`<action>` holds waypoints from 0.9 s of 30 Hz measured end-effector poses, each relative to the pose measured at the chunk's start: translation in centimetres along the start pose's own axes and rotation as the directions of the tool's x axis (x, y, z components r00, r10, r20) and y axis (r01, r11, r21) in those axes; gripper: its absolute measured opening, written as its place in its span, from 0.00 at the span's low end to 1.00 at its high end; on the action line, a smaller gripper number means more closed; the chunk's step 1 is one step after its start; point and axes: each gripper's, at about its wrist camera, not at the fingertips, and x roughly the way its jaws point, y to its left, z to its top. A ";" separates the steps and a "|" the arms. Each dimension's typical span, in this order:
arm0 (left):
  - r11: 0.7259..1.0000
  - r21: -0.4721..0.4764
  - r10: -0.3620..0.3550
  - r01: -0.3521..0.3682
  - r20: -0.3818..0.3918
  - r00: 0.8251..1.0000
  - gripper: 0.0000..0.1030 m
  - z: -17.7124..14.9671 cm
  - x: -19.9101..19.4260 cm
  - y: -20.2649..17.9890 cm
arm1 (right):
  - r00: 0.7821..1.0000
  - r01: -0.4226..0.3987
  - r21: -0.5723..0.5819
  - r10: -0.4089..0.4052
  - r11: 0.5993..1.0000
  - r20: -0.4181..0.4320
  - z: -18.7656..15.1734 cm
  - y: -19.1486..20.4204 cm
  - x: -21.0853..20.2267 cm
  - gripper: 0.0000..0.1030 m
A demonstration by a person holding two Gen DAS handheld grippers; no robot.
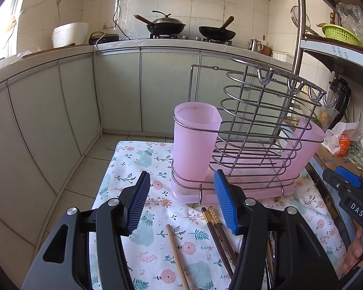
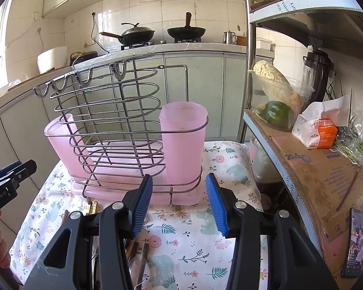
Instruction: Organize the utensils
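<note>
The left hand-held gripper (image 1: pixel 182 201) hangs wide open and empty over the floral cloth (image 1: pixel 157 217), and the right hand-held gripper (image 2: pixel 179 204) is equally wide and empty. Dark chopsticks (image 1: pixel 220 236) lie at 5 o'clock under the left fingers, a pale chopstick (image 1: pixel 177 258) at 6. Beyond, at 12 o'clock, the wire utensil rack (image 1: pixel 254 130) holds an upright pink cup (image 1: pixel 193 142).

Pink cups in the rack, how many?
2. One cup sits in the wire rack's left end loop in the left wrist view; the other cup sits in the right end loop, half hidden behind the wires. No others show.
</note>
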 end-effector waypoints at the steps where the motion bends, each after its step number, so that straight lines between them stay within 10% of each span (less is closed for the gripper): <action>1: 1.000 0.000 0.000 0.000 0.000 1.000 0.54 0.0 0.0 0.0 | 1.000 0.000 0.000 0.000 1.000 0.001 0.0 0.0 -0.1 0.44; 27: 1.000 -0.014 0.000 0.000 -0.018 1.000 0.54 -0.4 0.2 0.7 | 1.000 -0.004 -0.012 0.004 1.000 -0.009 -0.7 -0.2 -0.1 0.44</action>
